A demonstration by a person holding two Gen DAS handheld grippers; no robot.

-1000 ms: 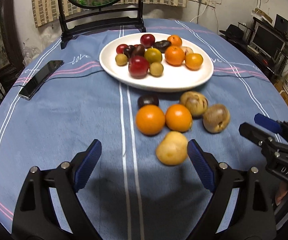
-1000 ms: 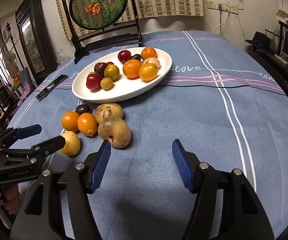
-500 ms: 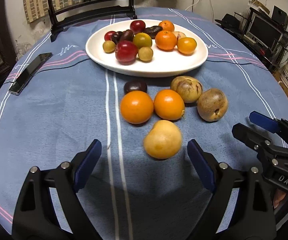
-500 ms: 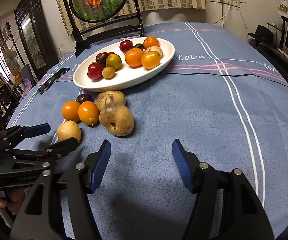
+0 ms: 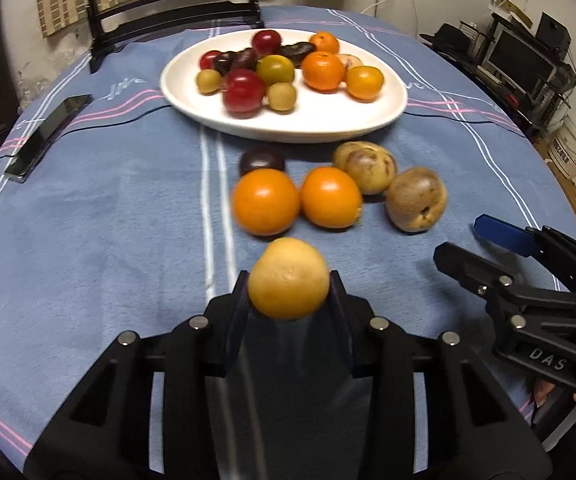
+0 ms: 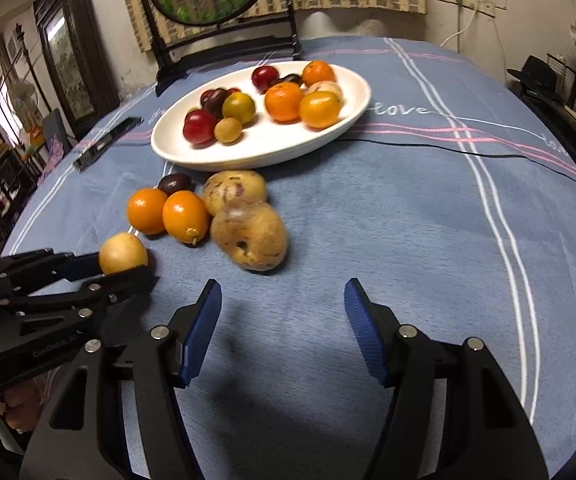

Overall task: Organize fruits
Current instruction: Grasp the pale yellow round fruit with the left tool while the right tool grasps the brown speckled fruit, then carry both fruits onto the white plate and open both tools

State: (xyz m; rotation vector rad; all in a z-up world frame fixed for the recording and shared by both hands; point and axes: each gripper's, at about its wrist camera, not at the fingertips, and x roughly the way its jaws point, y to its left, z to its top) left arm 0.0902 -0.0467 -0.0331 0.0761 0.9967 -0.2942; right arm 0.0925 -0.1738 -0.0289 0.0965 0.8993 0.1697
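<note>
1. Closing just now, the left gripper [image 5: 289,280] pinches the yellow fruit [image 5: 288,278], below the plate [image 5: 367,120].
2. Two oranges [image 5: 266,201] lie between fruit and plate.
3. Right gripper [image 6: 284,320] stands spread, holding nothing.

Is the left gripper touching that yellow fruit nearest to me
Touching. In the left wrist view, the left gripper has just been closing, and both pads press the yellow fruit's sides.

Off plate [image 5: 391,98]: oranges [image 5: 266,202] two, brown fruits [image 5: 415,199] two, perhaps ten plated.
</note>
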